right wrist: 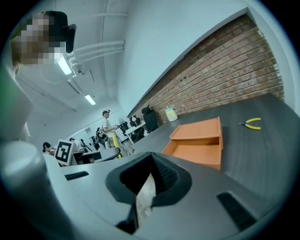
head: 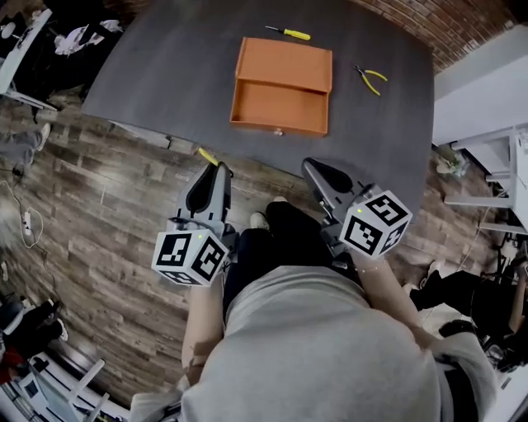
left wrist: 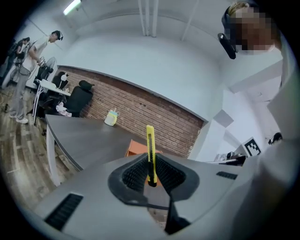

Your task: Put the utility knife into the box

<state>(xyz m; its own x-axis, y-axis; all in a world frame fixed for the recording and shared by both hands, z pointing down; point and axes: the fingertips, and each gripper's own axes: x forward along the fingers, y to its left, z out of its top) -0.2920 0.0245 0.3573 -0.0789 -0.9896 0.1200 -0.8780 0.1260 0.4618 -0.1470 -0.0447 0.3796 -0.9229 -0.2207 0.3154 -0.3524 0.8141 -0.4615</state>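
Sticking up from the left gripper's (left wrist: 151, 174) clamped jaws is the utility knife (left wrist: 150, 152), a slim yellow body with a dark slider strip. It sits by the near table (head: 165, 66) edge, around 7 o'clock of the open orange box (head: 283, 62). The right gripper's (right wrist: 151, 158) jaws are pinched together on nothing. The table is dark grey, with pliers (head: 371, 79) at the box's 3 o'clock and a screwdriver (head: 289, 33) at 12. There's a brick wall (head: 462, 25) and a wood-plank floor (head: 99, 214).

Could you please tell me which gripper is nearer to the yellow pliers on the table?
Right. The right gripper hangs at the table's near edge, nearly in line with the pliers; the left gripper, gripping the utility knife, is farther left.
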